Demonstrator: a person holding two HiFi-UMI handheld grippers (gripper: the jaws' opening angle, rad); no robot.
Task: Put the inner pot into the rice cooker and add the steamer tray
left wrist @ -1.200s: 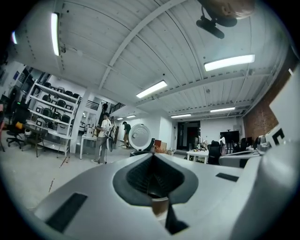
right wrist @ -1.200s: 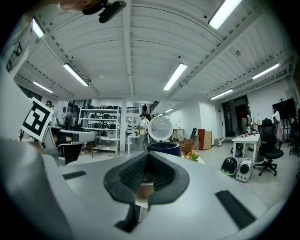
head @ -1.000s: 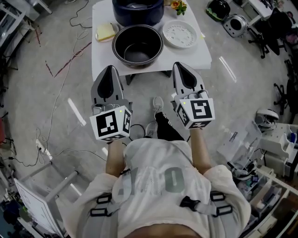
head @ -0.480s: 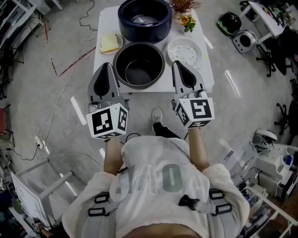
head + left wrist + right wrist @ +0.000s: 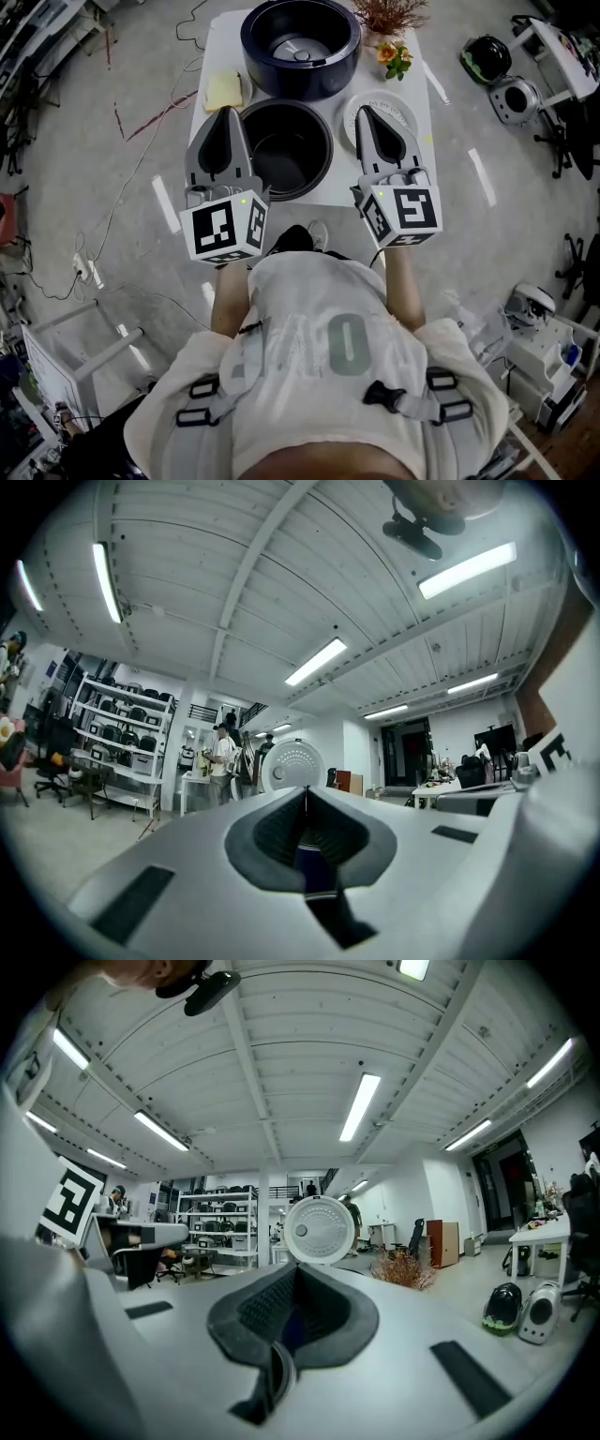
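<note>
On the white counter [image 5: 412,141] the pot [image 5: 286,159] sits empty and upright, just in front of the dark blue cooker [image 5: 300,47], which is open on top. The white tray [image 5: 349,112] lies flat to the pot's right, partly covered in head view. A yellow pad [image 5: 223,91] sits left of the cooker and a plant [image 5: 389,19] to its right.

For writing, we read only a big "0" on the person's shirt [image 5: 347,342]; the other print there is too faint. The claw cubes [image 5: 225,230] carry black-and-white square markers, no text.

The left claw [image 5: 225,114] is clenched with nothing in it; its own view shows the jaws [image 5: 305,794] meeting in a thin line. Its tip overlaps the pot's left rim in head view; we can't tell if it touches. The right claw [image 5: 367,111] is clenched and empty too [image 5: 298,1274], and its tip lies over the tray. The pot lies between the two claws. Past both sets of jaws stands a round white dotted disc [image 5: 320,1230].
</note>
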